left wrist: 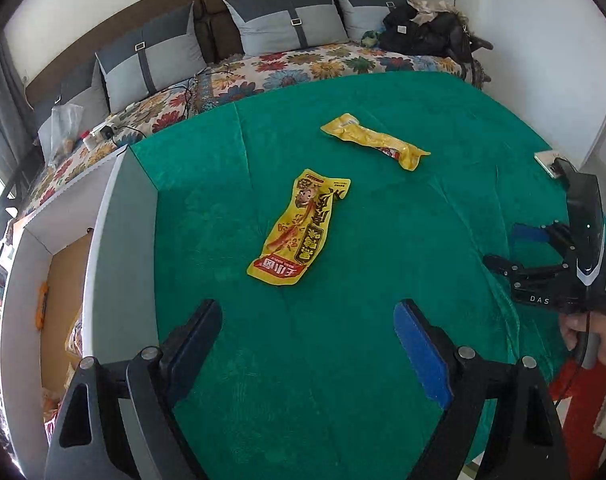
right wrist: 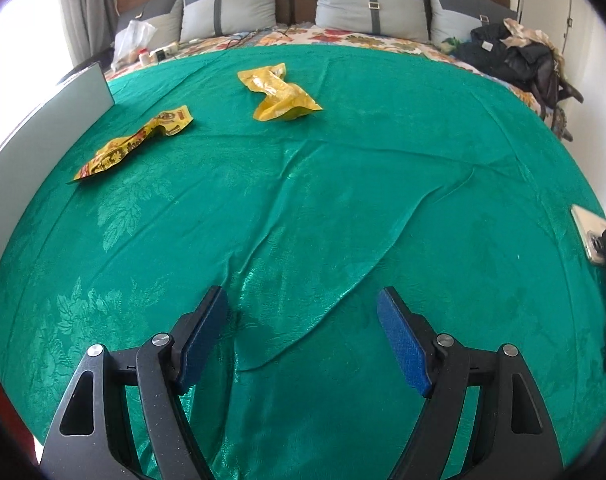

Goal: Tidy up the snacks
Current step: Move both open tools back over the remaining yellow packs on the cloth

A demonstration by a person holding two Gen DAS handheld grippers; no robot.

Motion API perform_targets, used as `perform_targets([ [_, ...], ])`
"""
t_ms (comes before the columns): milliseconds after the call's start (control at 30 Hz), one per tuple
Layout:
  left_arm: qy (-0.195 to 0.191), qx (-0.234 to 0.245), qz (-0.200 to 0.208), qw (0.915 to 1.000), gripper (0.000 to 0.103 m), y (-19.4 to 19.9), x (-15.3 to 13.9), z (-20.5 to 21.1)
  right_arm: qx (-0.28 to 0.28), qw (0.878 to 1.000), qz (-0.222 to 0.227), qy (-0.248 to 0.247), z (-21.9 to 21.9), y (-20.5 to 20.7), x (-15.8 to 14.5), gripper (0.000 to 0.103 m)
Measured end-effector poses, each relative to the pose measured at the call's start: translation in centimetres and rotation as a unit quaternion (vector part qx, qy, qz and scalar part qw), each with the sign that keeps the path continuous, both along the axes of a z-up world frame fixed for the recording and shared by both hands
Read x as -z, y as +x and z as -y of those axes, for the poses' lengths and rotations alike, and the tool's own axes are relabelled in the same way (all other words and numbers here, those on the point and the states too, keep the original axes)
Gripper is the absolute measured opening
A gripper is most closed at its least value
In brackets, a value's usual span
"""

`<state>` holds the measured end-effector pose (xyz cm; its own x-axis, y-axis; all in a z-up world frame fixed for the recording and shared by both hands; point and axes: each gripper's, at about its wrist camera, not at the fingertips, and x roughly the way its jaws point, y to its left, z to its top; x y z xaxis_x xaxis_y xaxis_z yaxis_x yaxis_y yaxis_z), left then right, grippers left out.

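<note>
Left wrist view, left to right. White box wall (left wrist: 121, 216), left edge. My left gripper (left wrist: 307, 344), bottom centre: jaws wide, nothing between them. Printed yellow snack packet (left wrist: 299, 228), centre, flat on green cloth (left wrist: 383, 264). Plain yellow snack packet (left wrist: 377, 142), upper centre, well apart. My right gripper (left wrist: 511, 246), right edge: wide, empty.

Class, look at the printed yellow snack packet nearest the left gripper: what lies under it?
The printed yellow snack packet lies flat on the green cloth, which shows all around it. Whatever the cloth covers beneath is hidden. The second packet lies apart, not under it.
</note>
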<state>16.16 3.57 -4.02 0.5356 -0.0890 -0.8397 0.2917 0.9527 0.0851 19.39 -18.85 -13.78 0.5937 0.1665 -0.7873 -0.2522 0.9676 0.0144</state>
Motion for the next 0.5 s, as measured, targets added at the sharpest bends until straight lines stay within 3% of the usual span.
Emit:
perform_targets([
  [133,-0.006,0.008,-0.049,0.9988,0.087,3.8,2.9,1.4,-0.004,1.0,-0.008,-0.008,-0.1,0.2,0.0,0.082],
  [333,-0.065,-0.028,-0.103,0.9922,0.087,10.6,5.6,-0.1,-0.005,1.0,-0.007,-0.006,-0.1,0.1,0.1,0.087],
  [500,-0.01,0.011,-0.117,0.9931,0.087,13.4,7.9,1.8,-0.006,1.0,-0.011,-0.007,-0.3,0.3,0.1,0.088],
])
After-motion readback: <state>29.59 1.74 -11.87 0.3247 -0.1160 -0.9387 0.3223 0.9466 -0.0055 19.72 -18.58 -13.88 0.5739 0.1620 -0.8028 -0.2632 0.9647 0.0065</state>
